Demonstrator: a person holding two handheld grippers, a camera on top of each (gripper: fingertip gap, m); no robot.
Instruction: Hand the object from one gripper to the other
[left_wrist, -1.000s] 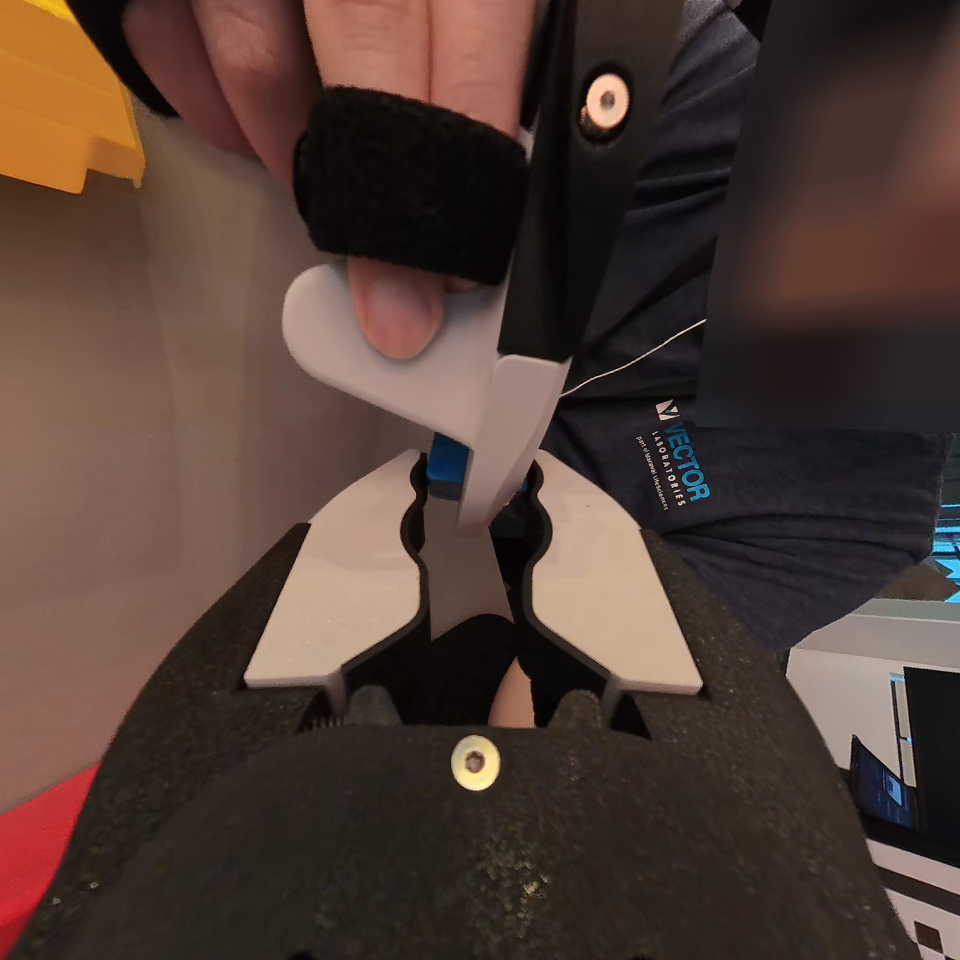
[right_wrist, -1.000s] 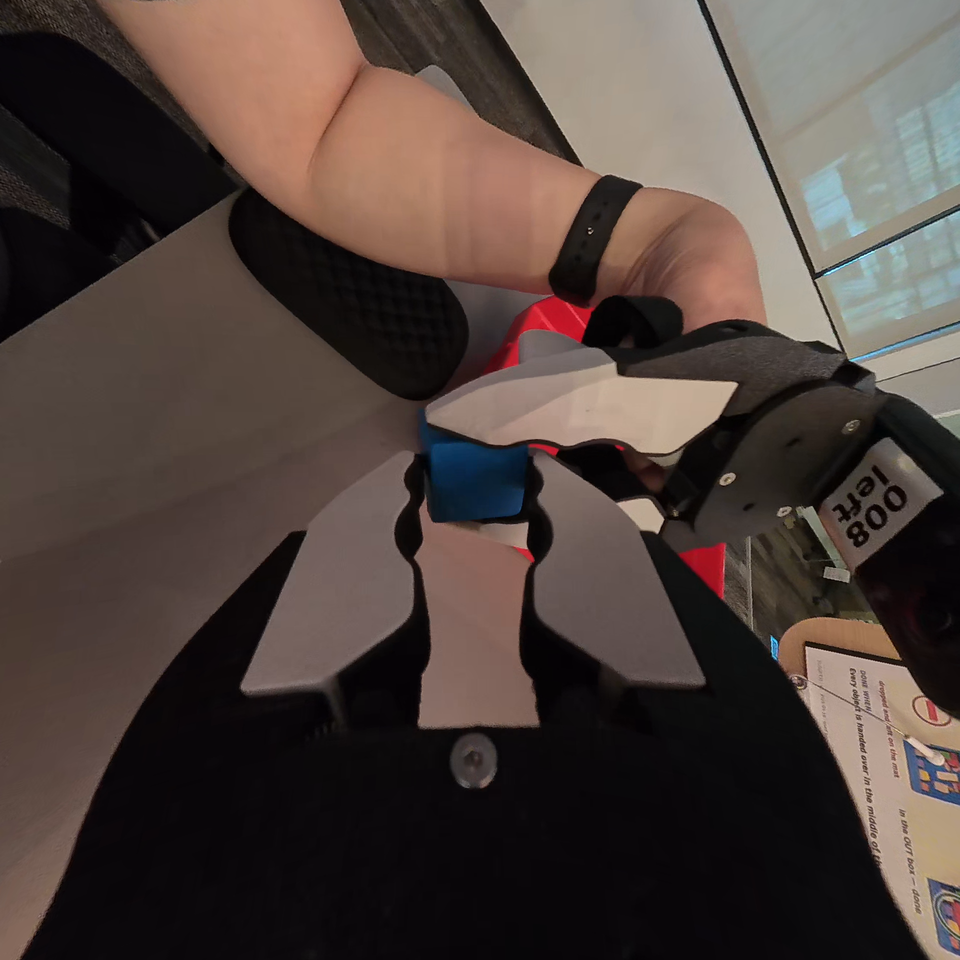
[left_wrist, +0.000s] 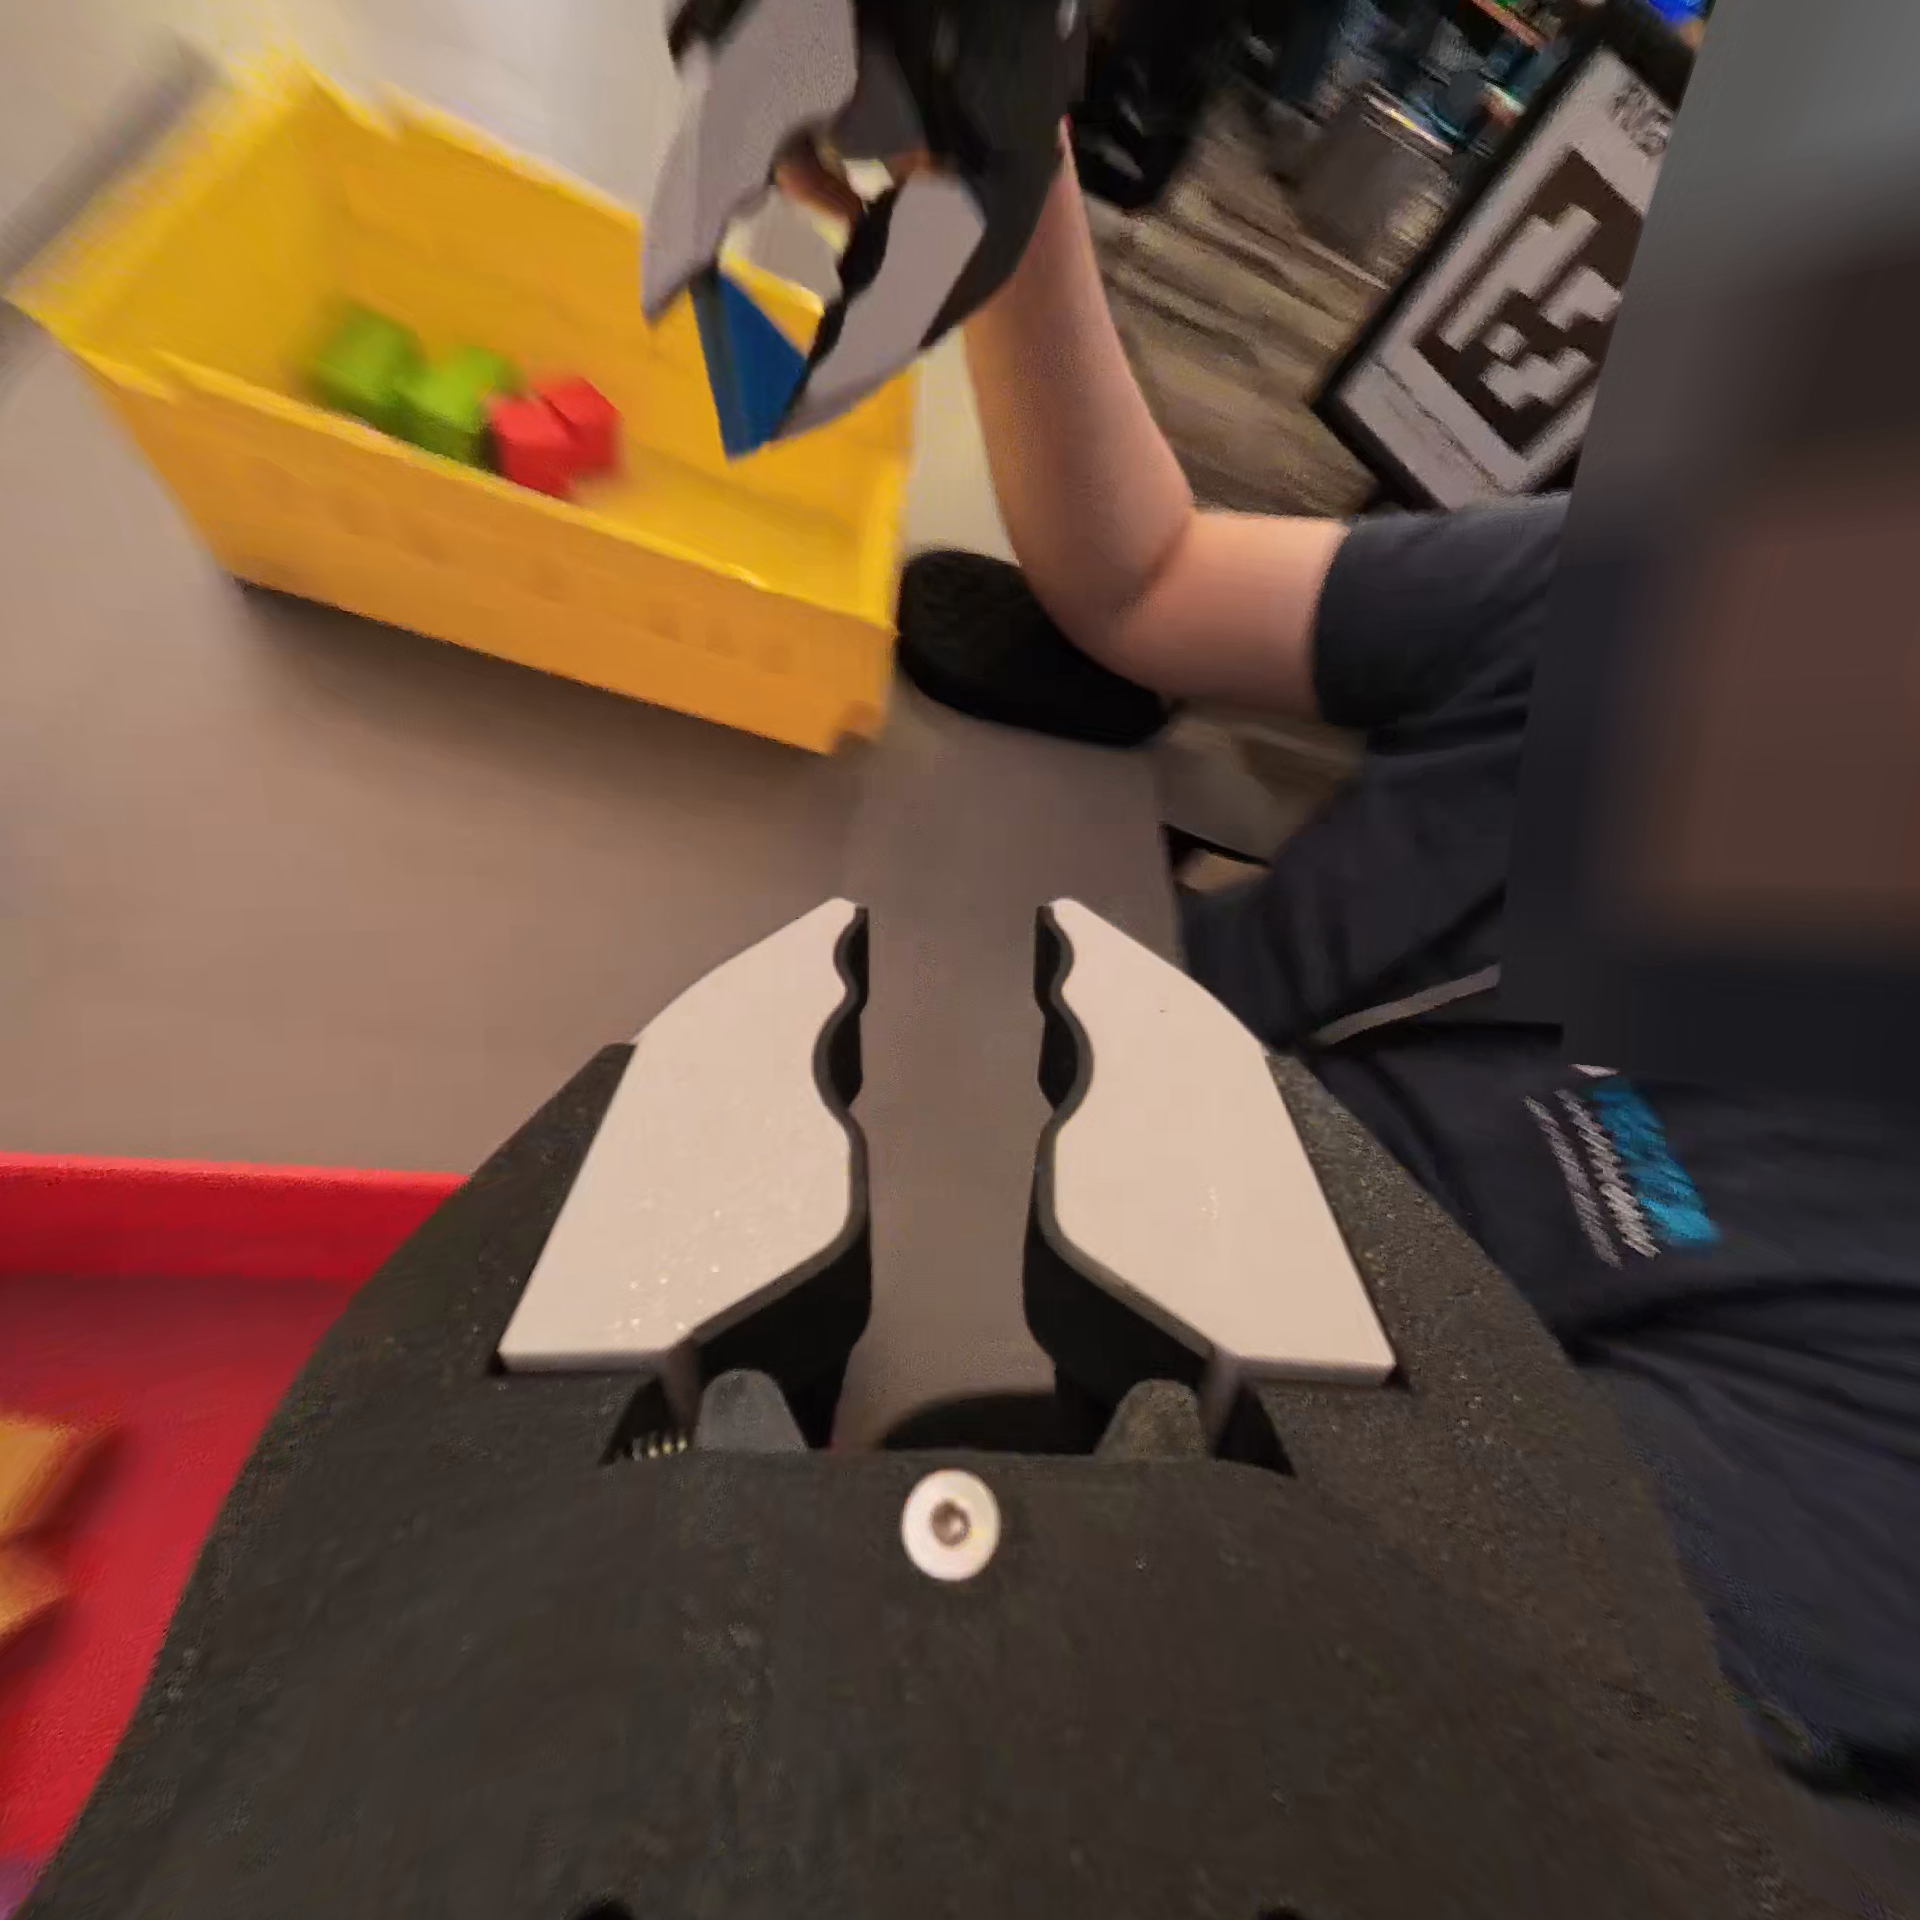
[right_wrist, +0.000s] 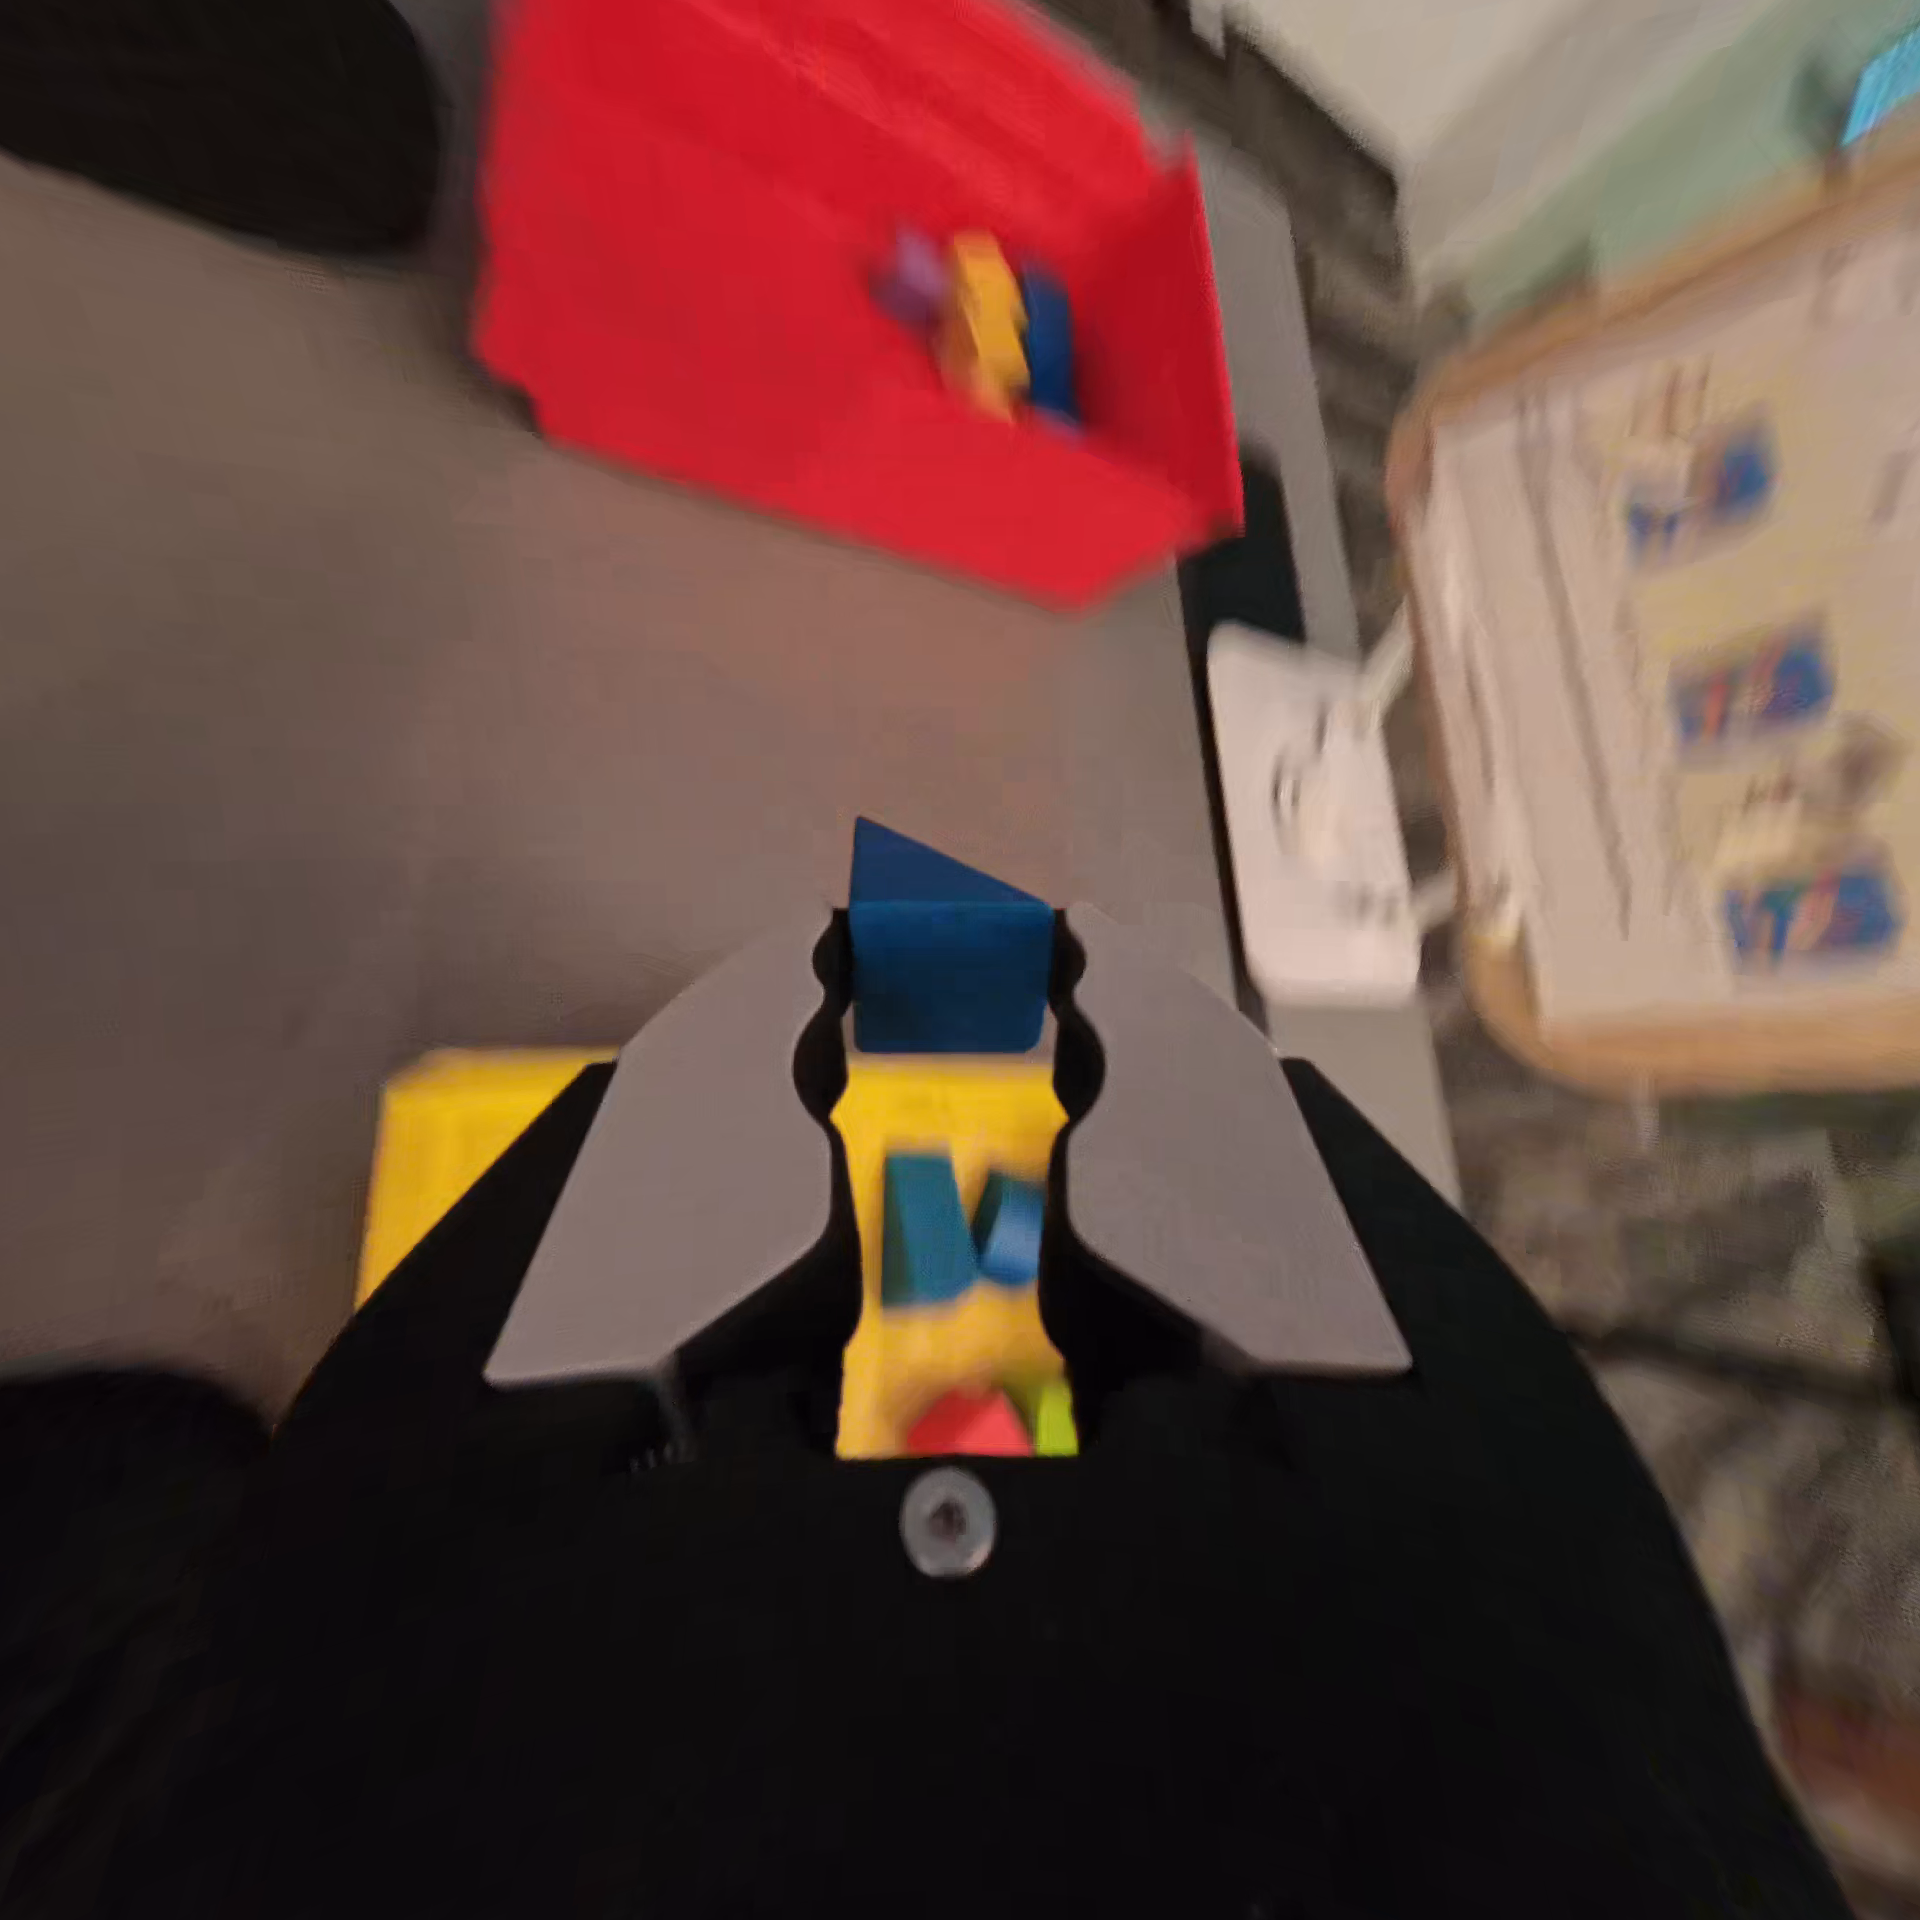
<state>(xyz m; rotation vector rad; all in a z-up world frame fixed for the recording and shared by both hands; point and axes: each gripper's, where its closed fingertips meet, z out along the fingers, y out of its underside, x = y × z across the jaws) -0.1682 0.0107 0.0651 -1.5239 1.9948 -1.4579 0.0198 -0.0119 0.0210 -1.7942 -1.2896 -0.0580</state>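
Observation:
My right gripper (right_wrist: 948, 914) is shut on a blue wedge-shaped block (right_wrist: 940, 966), held at its fingertips above the yellow bin (right_wrist: 457, 1132). The left wrist view shows this too: the right gripper (left_wrist: 769, 343) hangs over the yellow bin (left_wrist: 540, 582) with the blue block (left_wrist: 753, 364) between its fingers. My left gripper (left_wrist: 948, 914) is open and empty, low over the grey table (left_wrist: 416, 883), apart from the right one.
The yellow bin holds green blocks (left_wrist: 416, 384) and a red block (left_wrist: 551, 426). A red bin (right_wrist: 831, 312) with several coloured blocks stands farther along the table; its edge shows by my left gripper (left_wrist: 187, 1247). A person's arm (left_wrist: 1101, 499) rests on a black pad (left_wrist: 997, 644).
The grippers met around the blue block a second ago. Now my left gripper has let go and drawn back, and my right gripper has carried the block over the yellow bin.

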